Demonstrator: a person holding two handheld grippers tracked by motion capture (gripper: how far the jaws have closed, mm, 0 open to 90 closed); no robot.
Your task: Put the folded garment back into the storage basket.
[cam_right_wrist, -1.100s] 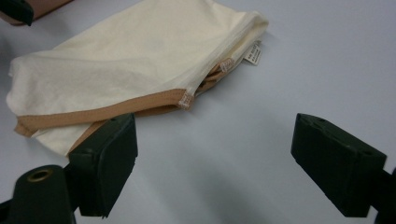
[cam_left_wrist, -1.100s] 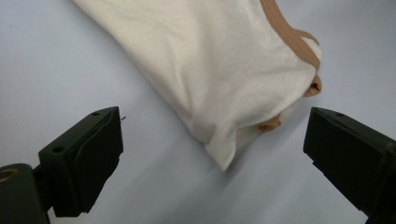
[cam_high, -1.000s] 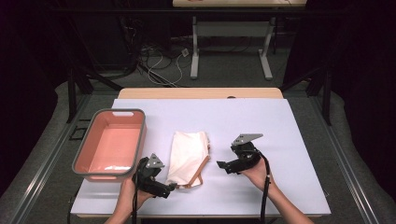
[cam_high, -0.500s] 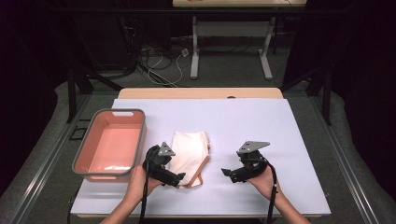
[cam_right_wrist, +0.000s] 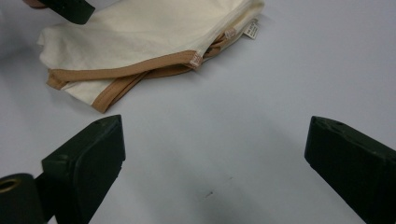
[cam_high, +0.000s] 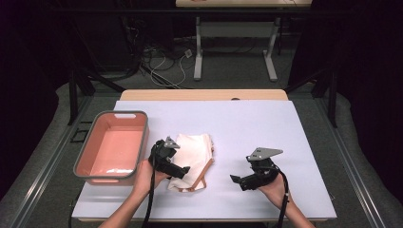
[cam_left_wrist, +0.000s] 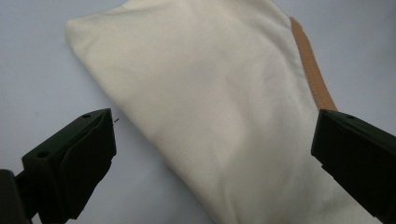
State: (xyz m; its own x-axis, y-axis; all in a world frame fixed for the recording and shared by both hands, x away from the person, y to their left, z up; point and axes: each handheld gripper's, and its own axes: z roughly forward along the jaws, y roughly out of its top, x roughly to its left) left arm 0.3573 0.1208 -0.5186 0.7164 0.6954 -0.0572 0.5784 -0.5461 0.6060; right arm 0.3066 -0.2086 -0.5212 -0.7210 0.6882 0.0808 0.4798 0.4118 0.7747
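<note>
The left tool (cam_high: 184, 169) hangs open over the folded cream cloth (cam_high: 192, 156); the right tool (cam_high: 234, 179) is open too; the cloth's small white label (cam_right_wrist: 252, 29) is unreadable.

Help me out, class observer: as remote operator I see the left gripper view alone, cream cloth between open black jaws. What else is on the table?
Observer: A salmon-pink rectangular plastic tub with a grey rim sits beside the folded cream cloth.
Operator: And the other claw?
Observer: The right claw is open, over bare white tabletop, apart from the cloth.
Operator: Any detail I lack?
Observer: A small white label sticks out at the cloth's tan-trimmed edge.
</note>
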